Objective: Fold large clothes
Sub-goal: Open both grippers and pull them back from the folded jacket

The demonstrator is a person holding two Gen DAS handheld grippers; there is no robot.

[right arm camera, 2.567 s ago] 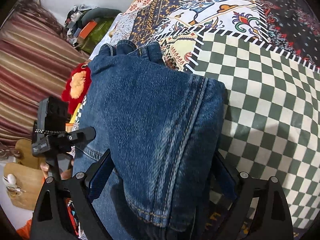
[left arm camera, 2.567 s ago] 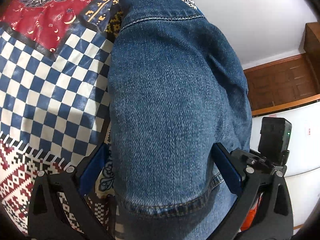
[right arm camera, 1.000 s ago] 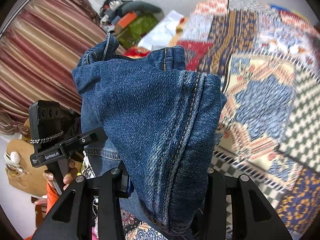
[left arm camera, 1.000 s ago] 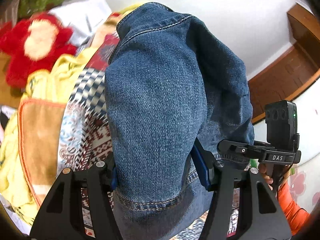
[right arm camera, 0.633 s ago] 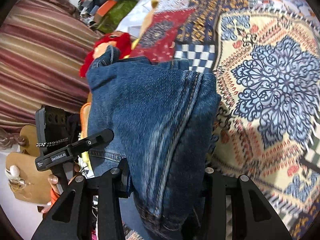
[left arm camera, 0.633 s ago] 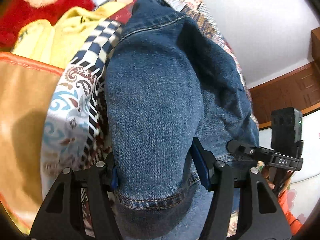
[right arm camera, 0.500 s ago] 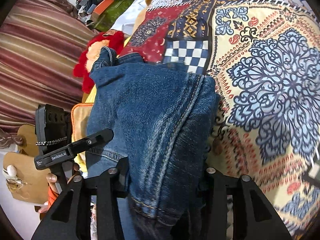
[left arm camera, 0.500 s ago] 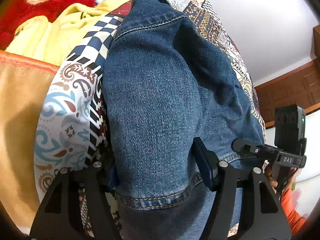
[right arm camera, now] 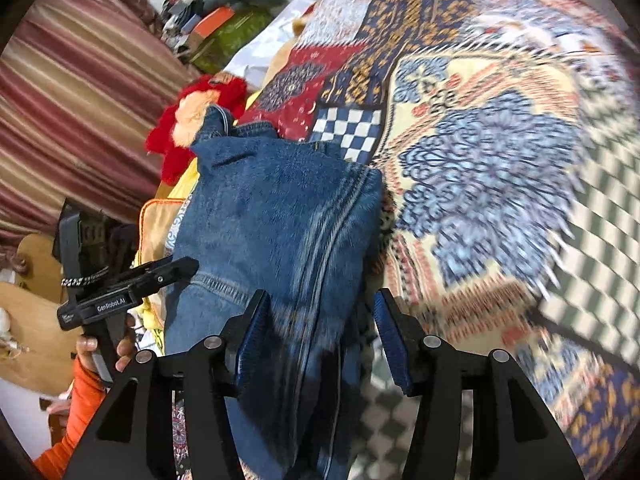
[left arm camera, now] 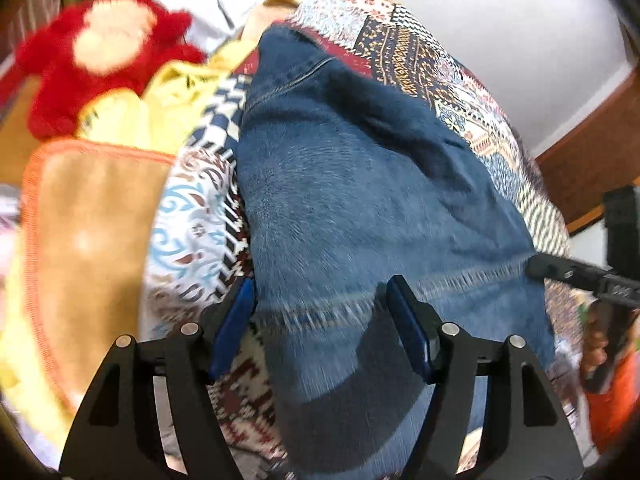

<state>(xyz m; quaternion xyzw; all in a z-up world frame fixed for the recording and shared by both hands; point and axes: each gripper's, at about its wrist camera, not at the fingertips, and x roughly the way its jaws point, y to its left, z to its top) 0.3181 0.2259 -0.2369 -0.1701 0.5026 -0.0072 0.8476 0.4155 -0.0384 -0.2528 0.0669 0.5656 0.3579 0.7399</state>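
Folded blue jeans [left arm camera: 360, 184] lie on the patchwork bedspread [left arm camera: 460, 92], near its edge. My left gripper [left arm camera: 320, 308] is open, its blue pads on either side of the jeans' near hem, not pinching it. In the right wrist view the jeans [right arm camera: 280, 216] lie in a folded stack, and my right gripper [right arm camera: 318, 328] is open over their near end. The left gripper also shows in the right wrist view [right arm camera: 128, 284], and the right gripper at the right edge of the left wrist view [left arm camera: 580, 276].
A red plush toy [left arm camera: 100, 52] and yellow cloth [left arm camera: 168, 100] lie beside the jeans. An orange-edged tan cushion [left arm camera: 88, 232] is at the left. Striped curtains [right arm camera: 80, 92] and a pile of things [right arm camera: 224, 16] are behind. The bedspread [right arm camera: 500, 160] stretches to the right.
Both grippers have opened and let go of the jeans, which now rest on the bedspread. Both have drawn back a little; the frames are motion-blurred.
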